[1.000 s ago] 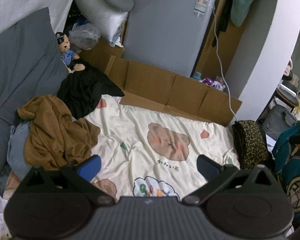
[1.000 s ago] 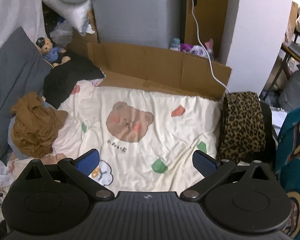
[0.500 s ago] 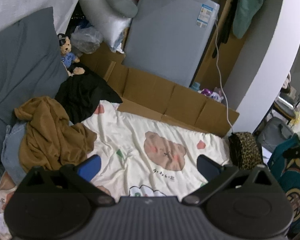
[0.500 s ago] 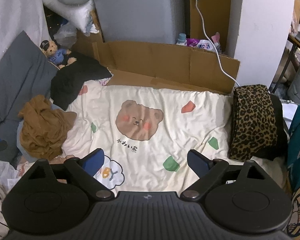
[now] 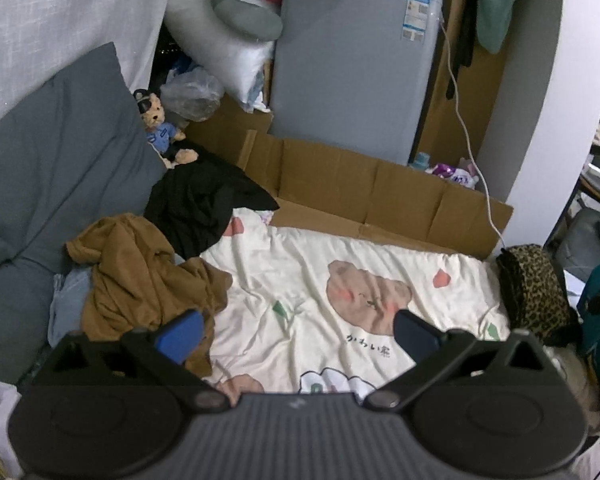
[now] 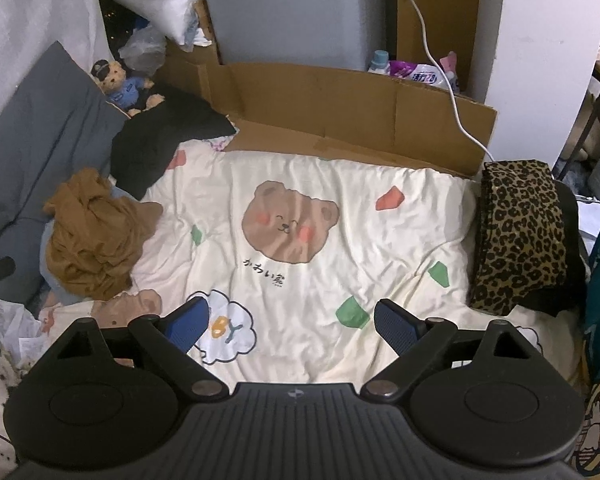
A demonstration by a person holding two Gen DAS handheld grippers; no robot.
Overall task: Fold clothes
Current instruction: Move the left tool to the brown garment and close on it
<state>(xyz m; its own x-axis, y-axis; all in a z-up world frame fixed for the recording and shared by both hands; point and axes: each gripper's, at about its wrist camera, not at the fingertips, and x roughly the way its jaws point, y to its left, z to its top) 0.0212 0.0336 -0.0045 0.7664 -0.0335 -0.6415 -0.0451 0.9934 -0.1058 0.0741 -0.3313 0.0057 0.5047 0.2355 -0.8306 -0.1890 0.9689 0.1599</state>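
Note:
A crumpled brown garment lies in a heap at the left edge of the cream bear-print blanket. Behind it sits a rumpled black garment. A folded leopard-print piece rests at the blanket's right edge. My left gripper hovers open above the blanket, its left fingertip over the brown heap's near edge. My right gripper is open too, above the blanket's near middle, holding nothing.
A grey pillow lines the left side with a small teddy bear on it. A cardboard wall and a grey appliance stand behind the blanket. A white cable hangs at the back right. Bags crowd the right.
Both grippers have pulled back and risen a little, so more of the blanket and room shows. The left view has swung slightly left toward the brown heap. Neither gripper has taken hold of anything.

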